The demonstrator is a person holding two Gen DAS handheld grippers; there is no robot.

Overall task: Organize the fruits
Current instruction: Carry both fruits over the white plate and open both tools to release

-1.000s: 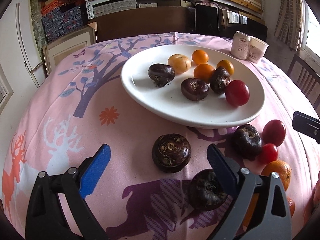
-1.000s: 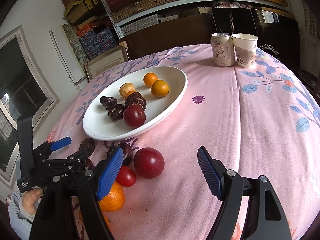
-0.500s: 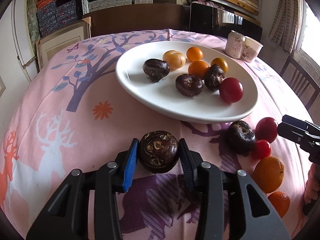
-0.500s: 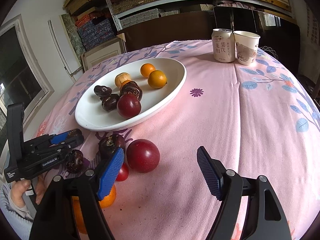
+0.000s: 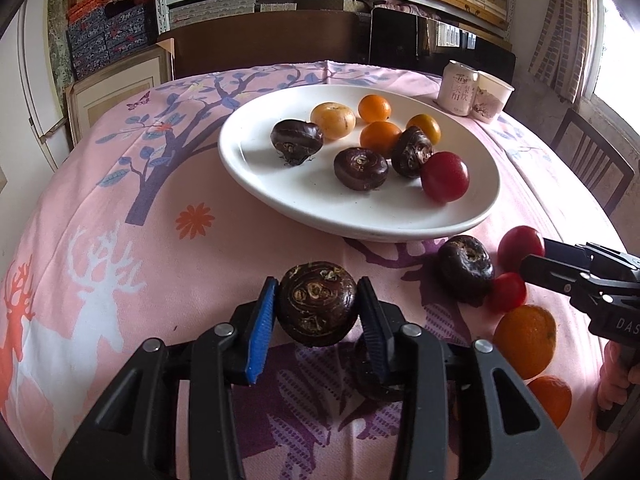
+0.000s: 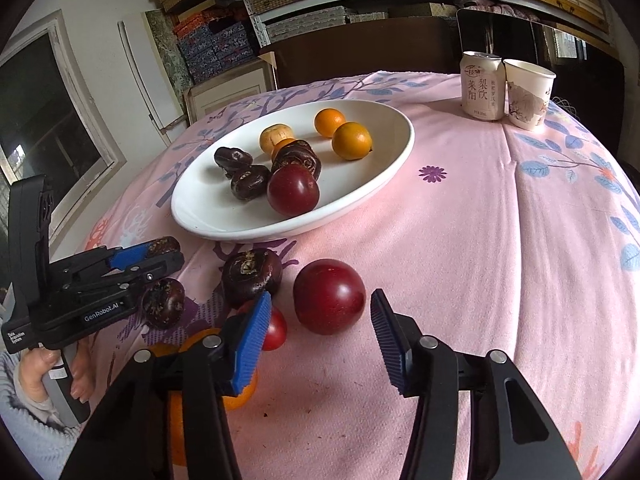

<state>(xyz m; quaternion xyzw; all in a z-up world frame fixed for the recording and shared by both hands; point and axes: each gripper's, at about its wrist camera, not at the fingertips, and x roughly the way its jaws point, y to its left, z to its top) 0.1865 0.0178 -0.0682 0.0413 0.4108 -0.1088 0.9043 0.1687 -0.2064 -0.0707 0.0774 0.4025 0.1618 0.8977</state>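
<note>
left gripper [image 5: 318, 314] now clamped on a dark chestnut [image 5: 318, 304], earlier spread wide, right gripper [image 6: 320, 340] closing beside a red plum [image 6: 329, 296], pads not touching, plate [image 5: 280, 196] beyond, orange [image 5: 524, 340] nearby

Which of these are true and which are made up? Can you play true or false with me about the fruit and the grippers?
1. The left gripper squeezes a dark brown water chestnut. True.
2. The white plate has nothing on it. False: it holds oranges, dark chestnuts and a red fruit.
3. The right gripper already grips the big red plum. False: its jaws are closing, but the pads have not touched the plum.
4. A drink can stands beside a paper cup. True.
5. The tablecloth is green. False: it is pink with printed pictures.
</note>
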